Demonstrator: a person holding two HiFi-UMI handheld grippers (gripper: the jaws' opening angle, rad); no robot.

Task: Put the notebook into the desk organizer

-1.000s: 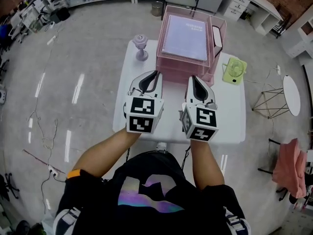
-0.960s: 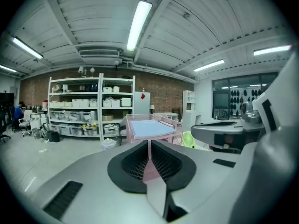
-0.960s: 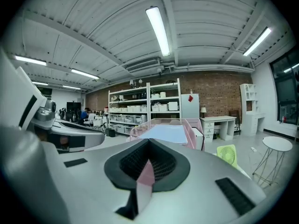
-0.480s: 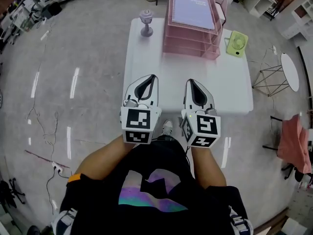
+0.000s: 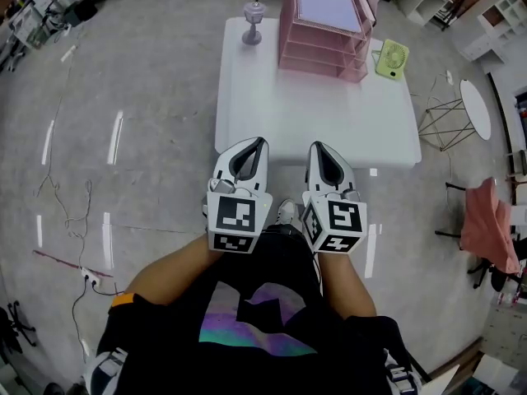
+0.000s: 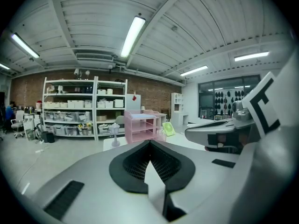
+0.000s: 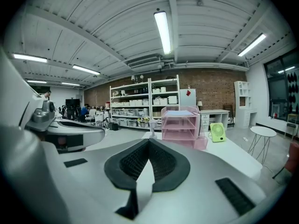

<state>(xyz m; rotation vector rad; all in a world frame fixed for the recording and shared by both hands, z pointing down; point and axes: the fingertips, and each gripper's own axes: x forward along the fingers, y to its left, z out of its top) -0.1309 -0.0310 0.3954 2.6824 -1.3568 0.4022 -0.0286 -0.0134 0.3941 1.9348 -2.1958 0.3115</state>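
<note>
The pink wire desk organizer stands at the far end of the white table. A pale lilac notebook lies flat on its top tier. The organizer also shows far off in the left gripper view and in the right gripper view. My left gripper and right gripper hang side by side at the table's near edge, both shut with nothing between the jaws, well short of the organizer.
A small lilac lamp-like stand sits at the table's far left corner. A green desk fan stands right of the organizer. A round side table and a chair with pink cloth are on the right. Shelving lines the far wall.
Both grippers have drawn back from the organizer to the table's near edge. The table and organizer now lie farther up the head view, as the person has stepped back.
</note>
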